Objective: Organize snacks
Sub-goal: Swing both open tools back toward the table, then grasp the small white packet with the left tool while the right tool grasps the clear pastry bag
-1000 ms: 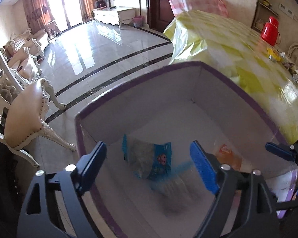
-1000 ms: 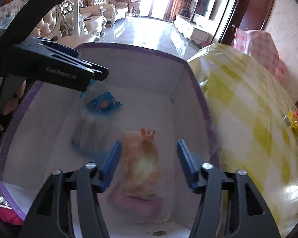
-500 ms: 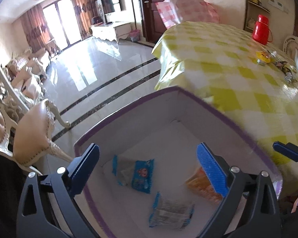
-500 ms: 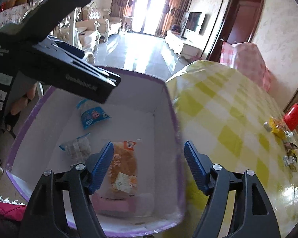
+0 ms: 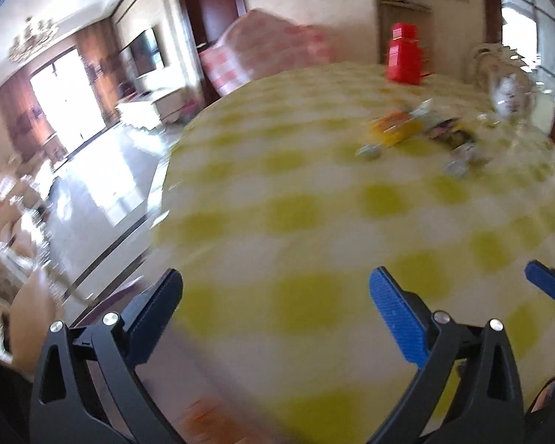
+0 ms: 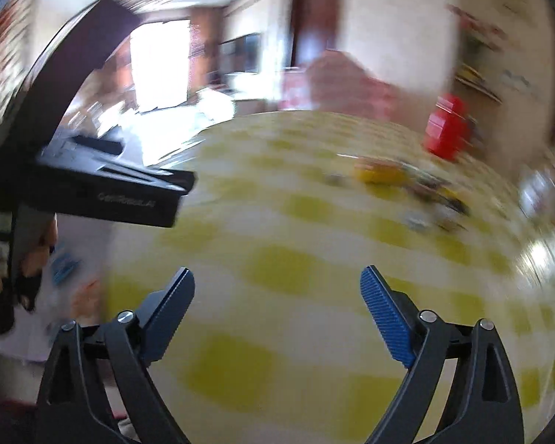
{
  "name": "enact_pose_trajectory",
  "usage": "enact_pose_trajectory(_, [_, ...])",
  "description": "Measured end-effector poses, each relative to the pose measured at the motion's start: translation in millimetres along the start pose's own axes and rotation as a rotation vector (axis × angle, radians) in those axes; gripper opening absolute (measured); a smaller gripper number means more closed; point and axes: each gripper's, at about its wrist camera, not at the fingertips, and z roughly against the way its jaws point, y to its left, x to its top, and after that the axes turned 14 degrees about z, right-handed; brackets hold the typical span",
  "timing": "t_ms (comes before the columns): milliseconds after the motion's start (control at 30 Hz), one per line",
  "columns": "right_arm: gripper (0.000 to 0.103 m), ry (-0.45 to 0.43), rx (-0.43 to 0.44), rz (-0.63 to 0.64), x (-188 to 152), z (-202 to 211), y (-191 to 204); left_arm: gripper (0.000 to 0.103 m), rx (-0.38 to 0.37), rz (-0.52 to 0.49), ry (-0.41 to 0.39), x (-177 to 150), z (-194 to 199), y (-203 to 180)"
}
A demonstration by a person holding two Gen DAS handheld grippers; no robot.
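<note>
Both views are motion-blurred. My left gripper (image 5: 275,288) is open and empty above the near part of the yellow-checked tablecloth (image 5: 296,199). My right gripper (image 6: 277,288) is open and empty over the same cloth (image 6: 277,266). Several loose snack packets (image 5: 418,129) lie at the far right of the table; in the right wrist view they show as a blurred cluster (image 6: 407,181). The white box with snack packets (image 6: 70,281) shows only at the lower left of the right wrist view. The left gripper's body (image 6: 103,192) crosses the left of that view.
A red thermos (image 5: 405,53) and a glass jug (image 5: 508,88) stand at the table's far edge. A pink-checked bundle (image 5: 266,51) sits behind the table. Shiny floor (image 5: 103,199) and chairs lie to the left.
Both grippers have swung up and right, away from the white box, and now face the tabletop and the far snack packets. Both stay open.
</note>
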Motion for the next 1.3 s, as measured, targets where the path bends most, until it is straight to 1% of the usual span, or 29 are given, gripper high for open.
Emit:
enact_pose_trajectory(33, [0.088,0.012,-0.031,-0.057,-7.0,0.1,-26.1,0.101,-0.014,0.003,-0.005,6.5,-6.8,-14.4])
enact_pose_trajectory(100, [0.088,0.033,-0.081,-0.14,-20.2,-1.5,-67.0,0.101,-0.074,0.033,-0.005,22.0,-26.6,-56.7])
enact_pose_trajectory(133, [0.088,0.047,-0.107,-0.182,-27.9,-3.1,-88.9,0.101,-0.1,0.048,0.001,27.3,-35.0,-71.9])
enact_pose_trajectory(200, [0.088,0.072,-0.137,-0.248,-41.3,-8.8,-122.3,0.101,-0.153,0.083,0.016,38.9,-57.9,-107.5])
enact_pose_trajectory(267, [0.088,0.098,-0.155,-0.32,-53.9,-17.2,-159.0,0.101,-0.174,0.119,0.012,46.0,-77.5,-131.5])
enact_pose_trajectory(300, [0.088,0.107,-0.164,-0.349,-58.0,-21.9,-174.8,0.101,-0.177,0.141,0.003,50.3,-85.9,-141.2])
enact_pose_trajectory(367, [0.088,0.121,-0.187,-0.411,-64.7,-32.5,-206.0,0.101,-0.195,0.218,0.01,62.5,-108.1,-162.4])
enact_pose_trajectory(400, [0.088,0.126,-0.195,-0.436,-66.6,-37.6,-217.8,0.101,-0.207,0.251,0.017,66.3,-114.9,-167.6])
enact_pose_trajectory(433, [0.088,0.128,-0.202,-0.471,-68.3,-44.2,-233.7,0.101,-0.223,0.311,0.019,72.9,-124.9,-174.3])
enact_pose_trajectory(467, [0.088,0.126,-0.205,-0.505,-69.0,-51.7,-249.8,0.101,-0.228,0.351,0.014,77.6,-129.7,-177.9])
enact_pose_trajectory(533, [0.088,0.121,-0.223,-0.566,-67.1,-62.3,-275.4,0.101,-0.232,0.405,-0.002,85.1,-138.8,-185.8])
enact_pose_trajectory(600, [0.088,0.115,-0.246,-0.648,-64.3,-75.1,-307.6,0.101,-0.23,0.407,-0.023,91.2,-147.9,-195.4])
enact_pose_trajectory(667, [0.088,0.112,-0.267,-0.707,-59.6,-91.3,-338.5,0.101,-0.228,0.367,-0.074,92.8,-152.6,-205.0])
enact_pose_trajectory(700, [0.088,0.11,-0.287,-0.732,-56.0,-102.7,-357.4,0.101,-0.215,0.334,-0.112,91.1,-155.1,-209.5])
enact_pose_trajectory(767, [0.088,0.112,-0.336,-0.767,-47.3,-130.3,-394.9,0.101,-0.198,0.292,-0.131,90.7,-157.9,-210.0])
enact_pose_trajectory(833, [0.088,0.119,-0.351,-0.811,-42.1,-162.4,-427.3,0.101,-0.187,0.3,-0.149,94.1,-157.1,-200.9])
enact_pose_trajectory(900, [0.088,0.168,-0.363,-0.863,-35.5,-200.6,-458.5,0.101,-0.161,0.347,-0.19,96.6,-154.2,-187.3])
enact_pose_trajectory(933, [0.088,0.185,-0.356,-0.885,-31.7,-219.3,-471.9,0.101,-0.154,0.394,-0.202,98.6,-154.9,-176.8])
enact_pose_trajectory(1067, [0.088,0.229,-0.35,-0.956,-15.0,-275.8,-507.6,0.101,-0.152,0.489,-0.188,103.5,-162.3,-158.1])
enact_pose_trajectory(1167, [0.089,0.27,-0.407,-0.913,-1.2,-298.3,-512.4,0.101,-0.17,0.532,-0.157,104.0,-167.9,-152.7])
enact_pose_trajectory(1233, [0.089,0.346,-0.483,-0.82,9.0,-315.7,-509.3,0.101,-0.178,0.532,-0.131,103.4,-171.8,-154.1])
enact_pose_trajectory(1267, [0.09,0.389,-0.511,-0.765,12.6,-323.9,-505.3,0.101,-0.179,0.527,-0.124,102.8,-172.6,-155.6])
enact_pose_trajectory(1300, [0.09,0.41,-0.522,-0.732,14.2,-328.1,-502.5,0.101,-0.179,0.523,-0.122,101.7,-172.9,-156.9])
